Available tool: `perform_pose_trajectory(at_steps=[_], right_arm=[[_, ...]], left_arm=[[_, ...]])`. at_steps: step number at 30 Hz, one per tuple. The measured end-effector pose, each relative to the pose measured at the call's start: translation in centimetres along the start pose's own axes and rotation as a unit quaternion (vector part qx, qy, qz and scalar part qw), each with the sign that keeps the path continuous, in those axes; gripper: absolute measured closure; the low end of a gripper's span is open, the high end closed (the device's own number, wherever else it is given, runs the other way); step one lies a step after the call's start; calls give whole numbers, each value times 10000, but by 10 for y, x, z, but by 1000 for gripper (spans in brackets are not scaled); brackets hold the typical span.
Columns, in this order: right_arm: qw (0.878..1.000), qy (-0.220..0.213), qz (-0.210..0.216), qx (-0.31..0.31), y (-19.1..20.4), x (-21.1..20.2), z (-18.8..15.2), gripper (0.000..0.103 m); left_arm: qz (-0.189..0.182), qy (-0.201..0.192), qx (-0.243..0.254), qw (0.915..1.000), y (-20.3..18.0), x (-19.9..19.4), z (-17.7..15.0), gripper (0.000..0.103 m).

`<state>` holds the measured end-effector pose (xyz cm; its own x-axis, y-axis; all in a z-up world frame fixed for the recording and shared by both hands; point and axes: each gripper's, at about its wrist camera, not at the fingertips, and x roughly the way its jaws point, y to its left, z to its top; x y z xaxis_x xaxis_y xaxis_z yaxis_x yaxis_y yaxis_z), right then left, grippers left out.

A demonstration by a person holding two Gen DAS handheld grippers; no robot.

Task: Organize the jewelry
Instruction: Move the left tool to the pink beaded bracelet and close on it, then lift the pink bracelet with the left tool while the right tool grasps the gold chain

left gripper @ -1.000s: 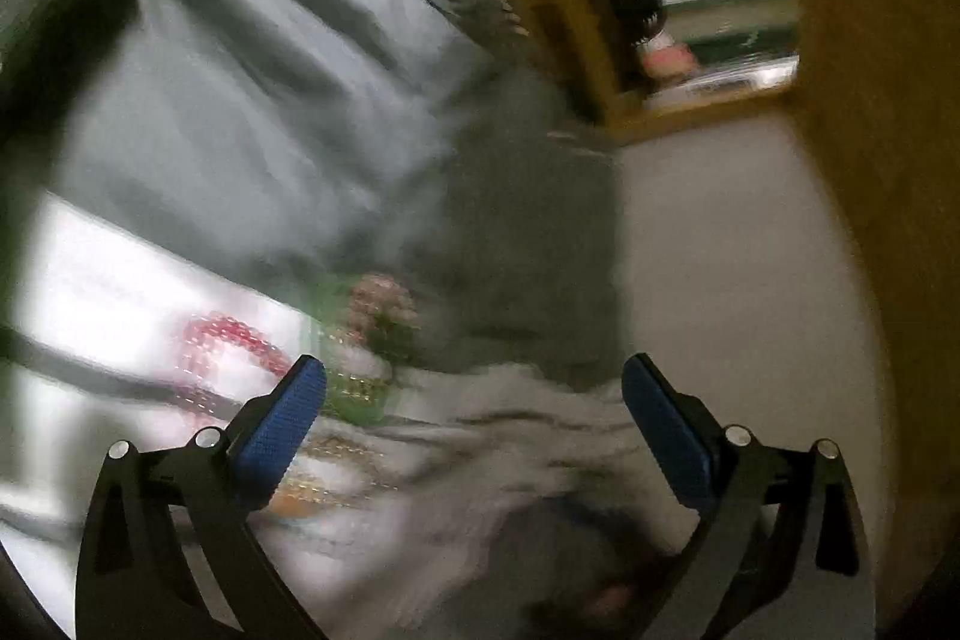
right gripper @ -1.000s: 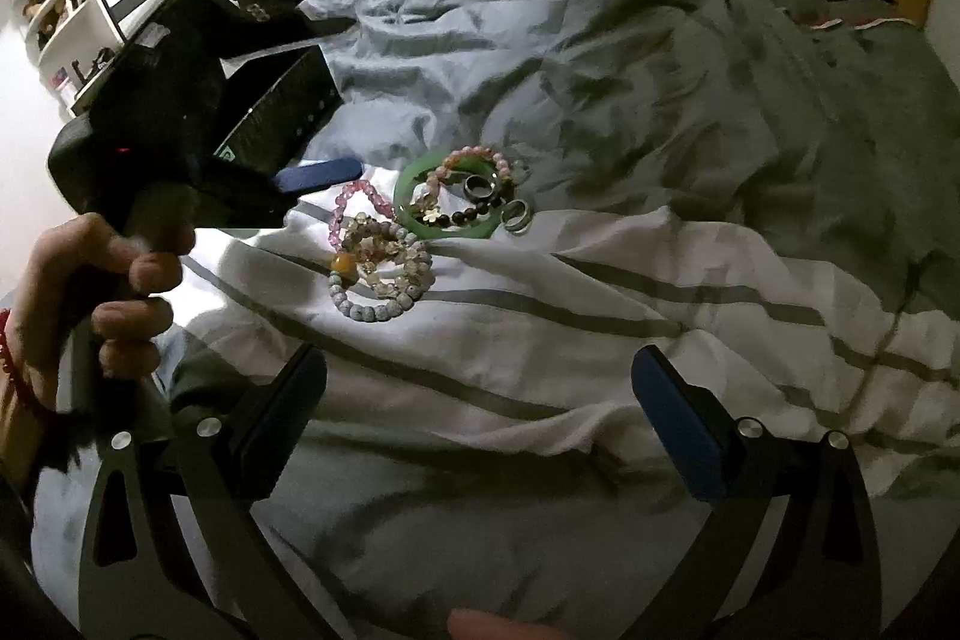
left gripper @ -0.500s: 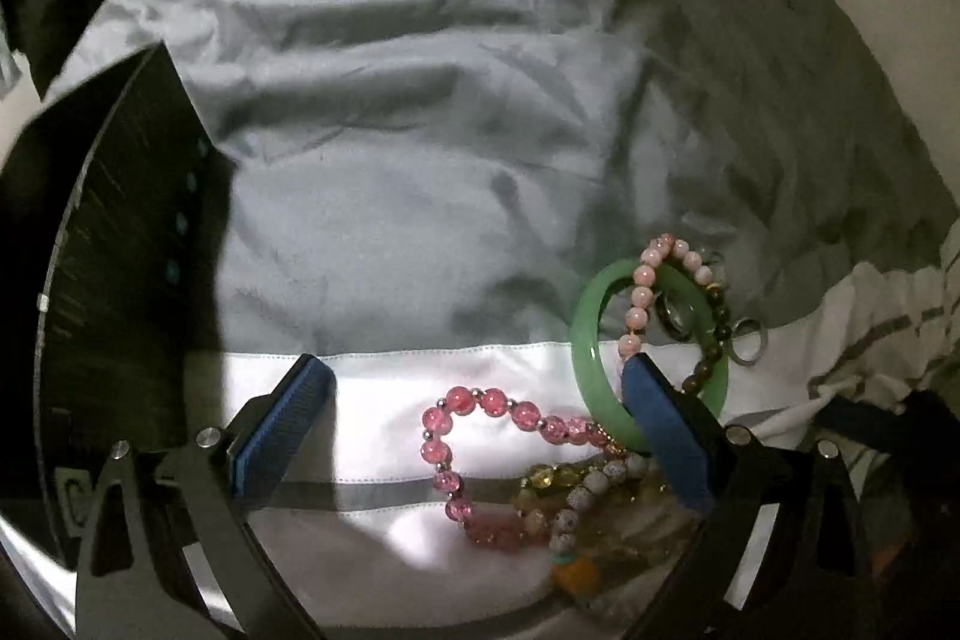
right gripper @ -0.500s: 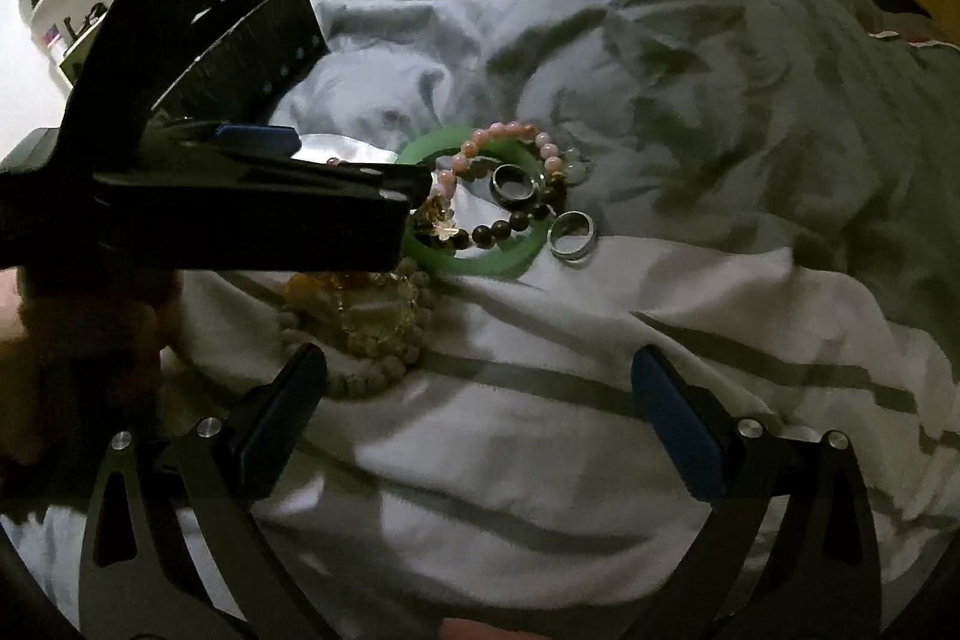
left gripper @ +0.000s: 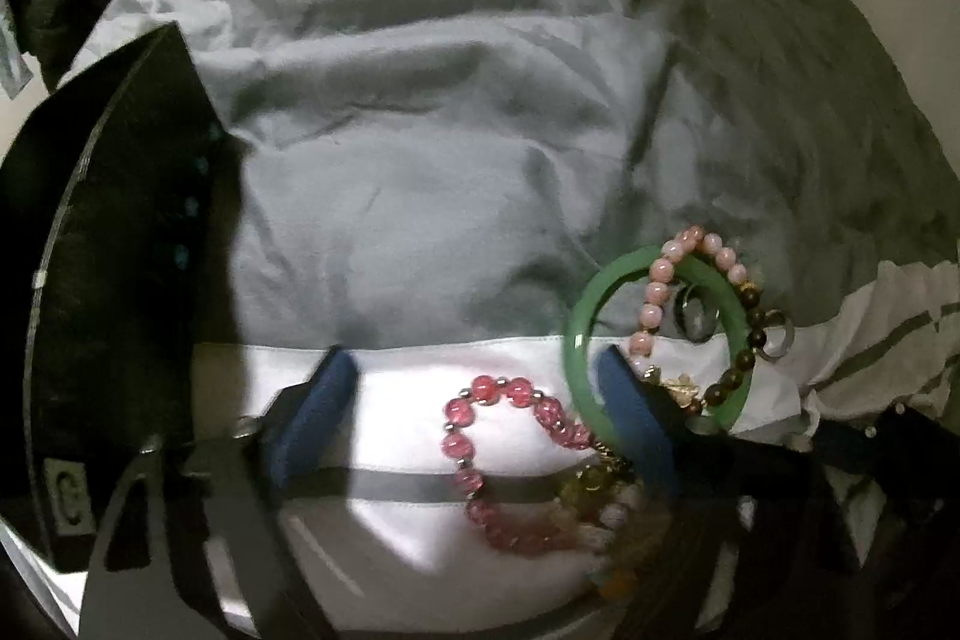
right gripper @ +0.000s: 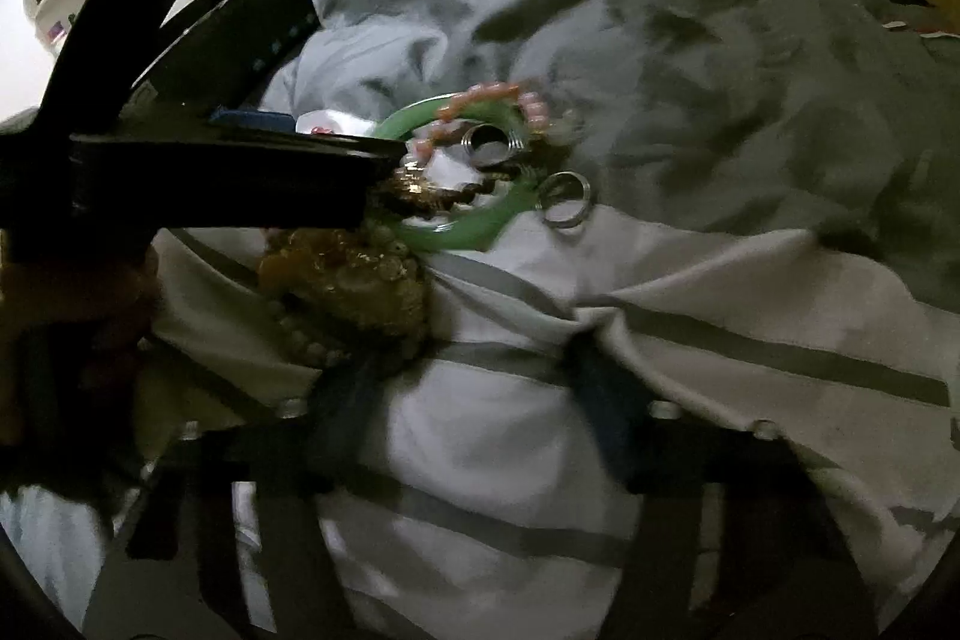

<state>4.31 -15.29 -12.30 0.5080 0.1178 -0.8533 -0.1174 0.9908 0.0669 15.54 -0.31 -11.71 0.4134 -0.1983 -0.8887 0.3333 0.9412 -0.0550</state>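
Grey bedding (left gripper: 420, 160), red bead bracelet (left gripper: 498, 454) between closing left tongs (left gripper: 480, 400), right tongs (right gripper: 474, 400) closing on cloth alone.

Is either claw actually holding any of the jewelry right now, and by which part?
Nothing is held. The left claw is closing around bare striped bedding beside the red beaded bracelet; the right claw is closing on bedding only, below the yellow bead pile.

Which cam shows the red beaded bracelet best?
Left wrist. The red beaded bracelet lies almost whole and fairly sharp on the white striped sheet, between the closing left gripper fingers. The right wrist view shows only a red sliver behind that gripper's black body.
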Motion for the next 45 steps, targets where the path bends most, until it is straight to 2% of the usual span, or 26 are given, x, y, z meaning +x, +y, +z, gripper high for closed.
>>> perform_pose_trajectory(at_steps=[1, 2, 4, 6, 9, 12, 16, 23, 26, 29, 30, 32, 33, 35, 37, 38, 39, 40, 42, 43, 44, 45], right_arm=[[10000, -24, -64, 29, -3, -1, 0, 75], [9999, -36, -2, 100, -6, -2, 0, 77], [9997, -145, 73, 194, -11, -10, 0, 87], [9993, -297, 72, 227, -14, -20, -2, 94], [9984, -507, 25, 250, -17, -31, -2, 100], [9976, -643, 11, 263, -19, -38, -4, 100], [9959, -849, 26, 323, -24, -53, -10, 102], [9922, -1202, 71, 308, -21, -75, -11, 102], [9895, -1397, 50, 368, -24, -88, -11, 102], [9890, -1391, 115, 493, -32, -96, -8, 102], [9890, -1360, 195, 551, -36, -96, -7, 101], [9893, -1210, 526, 625, -37, -91, -4, 101], [9895, -1147, 619, 622, -35, -87, -2, 101], [9906, -896, 904, 501, -23, -73, 5, 99], [9934, -667, 892, 278, -8, -56, 12, 90], [9940, -585, 906, 192, -2, -49, 14, 86], [9949, -449, 891, 127, 4, -36, 16, 73], [9951, -347, 919, 100, 7, -28, 16, 53], [9955, -126, 937, 2, 14, -9, 15, 24], [9968, -43, 794, -106, 17, 0, 12, 32], [9978, 93, 631, -166, 19, 8, 9, 47], [9981, 173, 583, -138, 17, 10, 7, 73]], left_arm=[[-35, -55, -62, 10000, 1, -4, -2, 47], [-78, -70, -93, 9999, 1, -6, -2, 52], [-209, -99, -152, 9996, 5, -13, -4, 73], [-244, -136, -92, 9996, 7, -22, -9, 85], [-113, -259, 62, 9996, -8, -30, -8, 92], [-124, -419, 96, 9990, -14, -36, -6, 97], [-326, -656, -64, 9973, -15, -57, -11, 98], [-329, -920, 57, 9952, -21, -74, -13, 98], [-279, -867, 123, 9958, -24, -71, -13, 98], [-214, -511, 13, 9985, -20, -56, -13, 97], [-185, -312, -35, 9993, -17, -45, -13, 94], [-134, -14, -110, 9998, -14, -30, -13, 70], [-88, 126, -140, 9998, -13, -22, -13, 43], [-113, 224, -128, 9996, -13, -14, -12, 41], [-80, 228, -57, 9997, -14, -12, -10, 42], [-81, 192, -50, 9998, -14, -14, -10, 47], [-158, 129, -54, 9998, -13, -17, -10, 66], [-275, 112, -80, 9995, -12, -20, -10, 80], [-349, 134, -109, 9992, -10, -22, -10, 84], [-359, 137, -123, 9992, -10, -21, -10, 85], [-357, 144, -129, 9992, -11, -21, -10, 86], [-362, 153, -130, 9991, -10, -22, -10, 88]])
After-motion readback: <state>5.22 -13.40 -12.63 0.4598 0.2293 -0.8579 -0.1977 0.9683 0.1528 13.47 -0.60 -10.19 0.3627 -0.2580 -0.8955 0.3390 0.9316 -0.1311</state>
